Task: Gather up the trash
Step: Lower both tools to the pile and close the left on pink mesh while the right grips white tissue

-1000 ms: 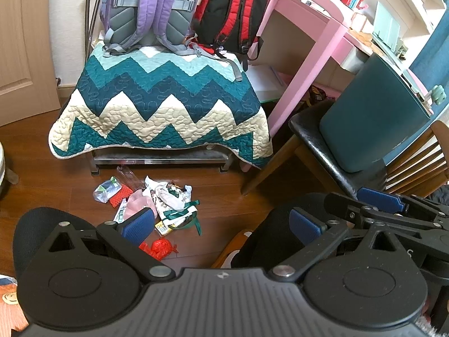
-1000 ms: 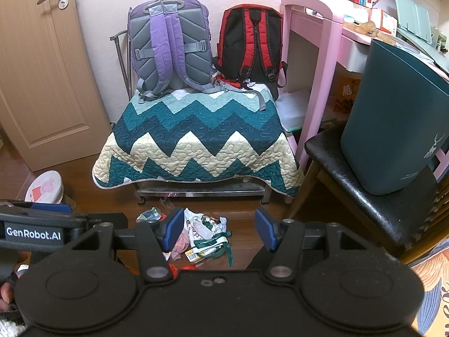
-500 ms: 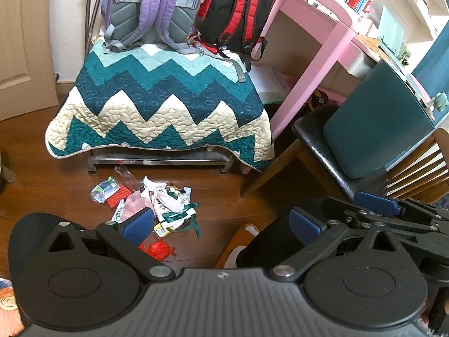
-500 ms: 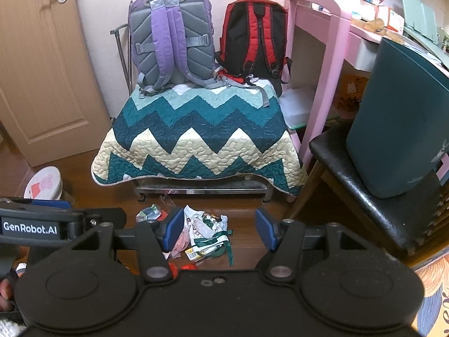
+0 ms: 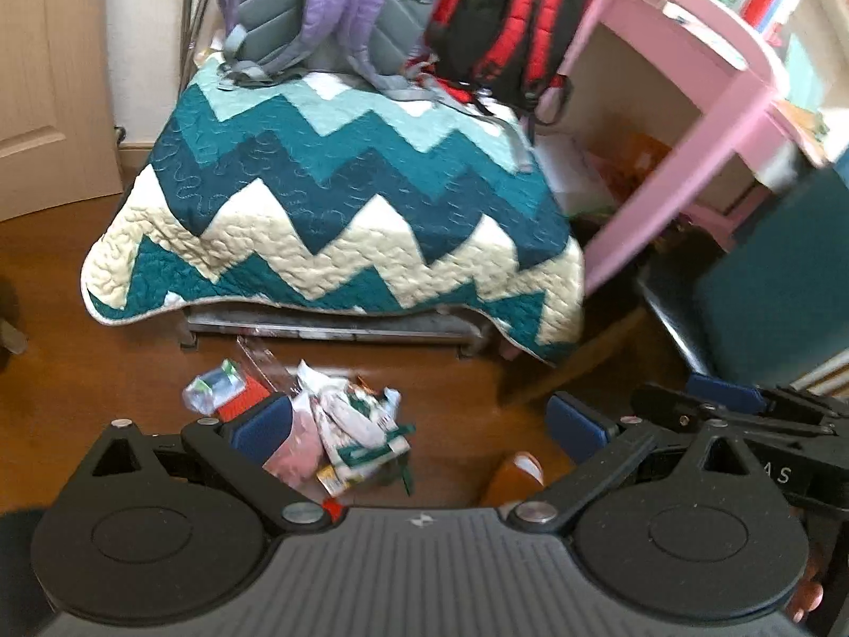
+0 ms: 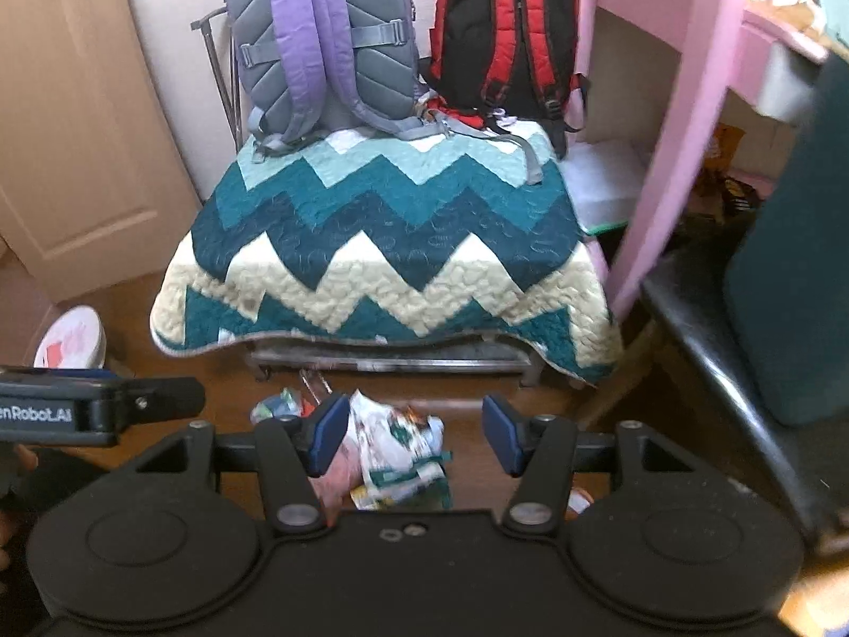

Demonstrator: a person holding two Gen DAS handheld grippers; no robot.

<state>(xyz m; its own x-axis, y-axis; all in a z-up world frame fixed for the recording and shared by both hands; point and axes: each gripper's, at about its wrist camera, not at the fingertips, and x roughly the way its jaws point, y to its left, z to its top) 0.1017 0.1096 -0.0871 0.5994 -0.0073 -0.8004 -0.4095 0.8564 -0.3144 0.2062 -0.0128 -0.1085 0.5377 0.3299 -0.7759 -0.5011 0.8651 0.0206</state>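
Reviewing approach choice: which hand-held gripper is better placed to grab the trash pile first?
Probably right: the trash pile lies between its open fingers. The left hand-held gripper, also open, has the pile off toward its left finger.

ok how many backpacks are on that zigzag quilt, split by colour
purple and grey backpack: 1
red and black backpack: 1
total: 2
Both stand at the back edge of the quilt, against the wall.
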